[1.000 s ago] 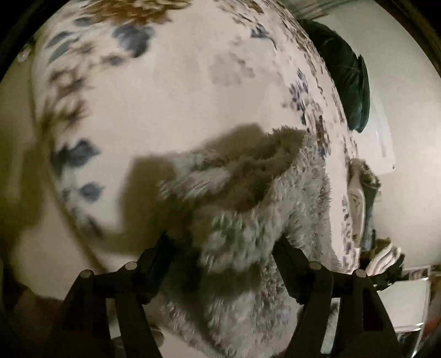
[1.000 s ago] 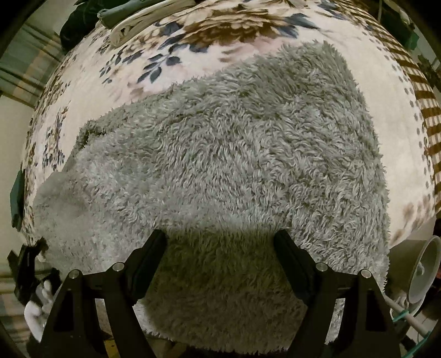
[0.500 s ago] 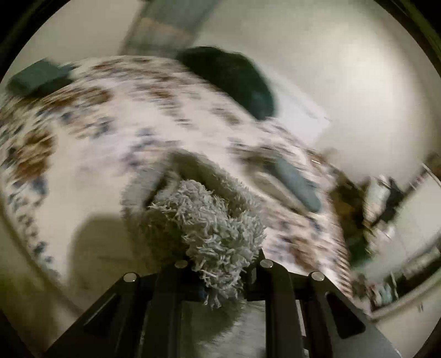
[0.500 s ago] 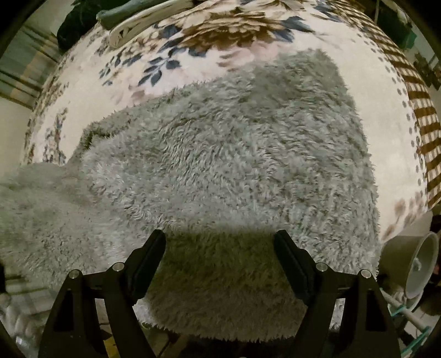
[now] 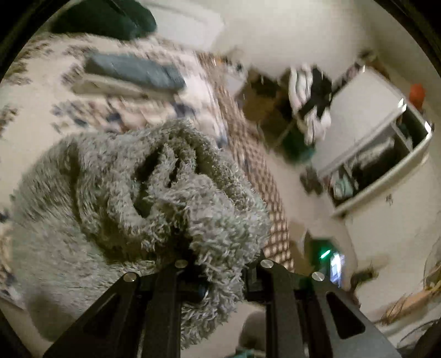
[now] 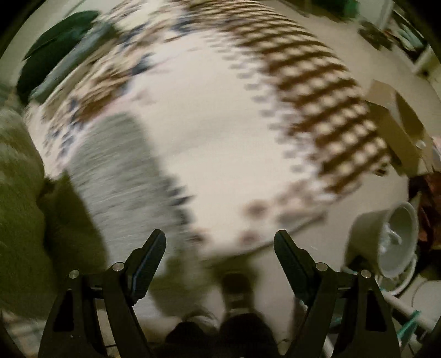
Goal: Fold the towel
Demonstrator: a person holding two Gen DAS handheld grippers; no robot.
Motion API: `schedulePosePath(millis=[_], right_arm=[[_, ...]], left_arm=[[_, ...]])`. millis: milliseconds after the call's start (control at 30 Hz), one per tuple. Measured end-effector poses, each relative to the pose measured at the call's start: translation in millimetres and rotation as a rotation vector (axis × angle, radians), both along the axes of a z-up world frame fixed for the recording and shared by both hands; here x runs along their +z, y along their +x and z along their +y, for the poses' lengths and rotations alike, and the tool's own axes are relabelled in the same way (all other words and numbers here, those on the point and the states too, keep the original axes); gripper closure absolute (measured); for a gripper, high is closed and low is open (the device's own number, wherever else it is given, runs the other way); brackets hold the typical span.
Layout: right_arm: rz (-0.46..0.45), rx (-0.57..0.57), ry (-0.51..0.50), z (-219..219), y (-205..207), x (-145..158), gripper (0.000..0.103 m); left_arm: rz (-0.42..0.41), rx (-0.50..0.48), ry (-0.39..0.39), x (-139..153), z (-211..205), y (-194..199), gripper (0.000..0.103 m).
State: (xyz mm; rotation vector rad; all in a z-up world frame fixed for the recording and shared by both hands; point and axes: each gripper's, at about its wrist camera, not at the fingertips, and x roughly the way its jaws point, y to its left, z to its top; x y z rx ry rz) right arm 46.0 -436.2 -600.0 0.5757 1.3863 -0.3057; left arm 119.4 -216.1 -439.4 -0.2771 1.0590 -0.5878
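Note:
A shaggy grey towel (image 5: 115, 192) lies on a floral bedspread (image 5: 35, 115). My left gripper (image 5: 220, 271) is shut on a bunched corner of the towel, lifted above the bed, and the rest of the cloth trails down and to the left. In the right wrist view the towel (image 6: 118, 176) shows as a blurred grey band at the left, with a raised fold nearer the camera at the far left. My right gripper (image 6: 220, 247) stands open over the bed's near edge with nothing between its fingers.
Folded cloths (image 5: 132, 71) and a dark green cushion (image 5: 110, 19) lie at the far side of the bed. A white shelf unit (image 5: 380, 154) stands against the wall. A pale bucket (image 6: 386, 242) sits on the floor at the right, beside cardboard (image 6: 397, 126).
My left gripper has shut on the towel's corner, lifted it and swung it over to the right. My right gripper has slid right, off the towel, and stayed open.

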Motion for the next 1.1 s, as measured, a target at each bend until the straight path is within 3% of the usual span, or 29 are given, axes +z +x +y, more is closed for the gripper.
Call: schedulePosePath(millis=[67,133,167,200,267,333,433,567,700,767,800,833,867,900,1000,1100], right_arm=[[0.010,-0.047,-0.006,-28.4,-9.9,-4.0,0.020],[0.006,-0.074,0.002,-47.9,-16.5,-4.3,0.020],[-0.006,-0.085,0.009,-56.9,-18.9,-2.6,0.020],[-0.015,-0.090,0.017,-61.5,-19.7,-1.0,0.020],[-0.055,-0.108,0.081,-73.1,-21.3,4.1,0.013],[-0.090,-0.117,0.146,-73.4,-17.7,8.0,0.006],[-0.146,-0.091,0.274,-56.3,-4.8,19.7,0.006],[-0.187,0.040,0.413,-6.8,21.8,33.1,0.006],[-0.205,0.182,0.457,58.7,48.7,43.4,0.006],[-0.169,0.233,0.448,84.5,58.5,36.9,0.006],[-0.128,0.263,0.396,98.1,62.0,30.3,0.006],[-0.102,0.288,0.354,107.1,64.7,24.2,0.016],[-0.080,0.295,0.324,111.7,64.5,19.2,0.062],[-0.059,0.283,0.307,111.4,62.6,16.7,0.084],[-0.078,0.144,0.305,76.4,41.5,25.3,0.086],[-0.039,-0.019,0.304,27.9,18.8,25.8,0.087]], left_arm=[[0.070,-0.052,0.071,-17.7,-24.2,-1.0,0.085],[0.137,-0.100,0.105,-25.6,-36.4,-2.2,0.076],[0.141,-0.115,0.105,-24.9,-37.6,-6.4,0.062],[0.142,-0.135,0.092,-21.7,-35.5,-7.3,0.036],[0.140,-0.163,0.082,-10.0,-33.9,-6.8,0.000],[0.134,-0.189,0.074,2.0,-26.3,-10.3,0.000],[0.112,-0.206,0.103,20.5,3.8,-9.9,0.000],[0.045,-0.067,0.258,24.4,70.7,11.3,0.000],[0.052,0.068,0.439,3.9,122.1,32.5,0.000],[0.094,0.120,0.481,-14.6,141.3,41.6,0.000],[0.115,0.143,0.486,-24.3,148.1,45.1,0.000],[0.133,0.154,0.493,-30.8,151.2,48.4,0.000],[0.160,0.158,0.486,-39.8,154.2,52.7,0.000],[0.174,0.163,0.478,-43.7,155.5,54.2,0.000],[0.207,0.179,0.442,-51.4,155.6,58.9,0.000],[0.224,0.189,0.386,-53.5,153.8,62.4,0.000]])
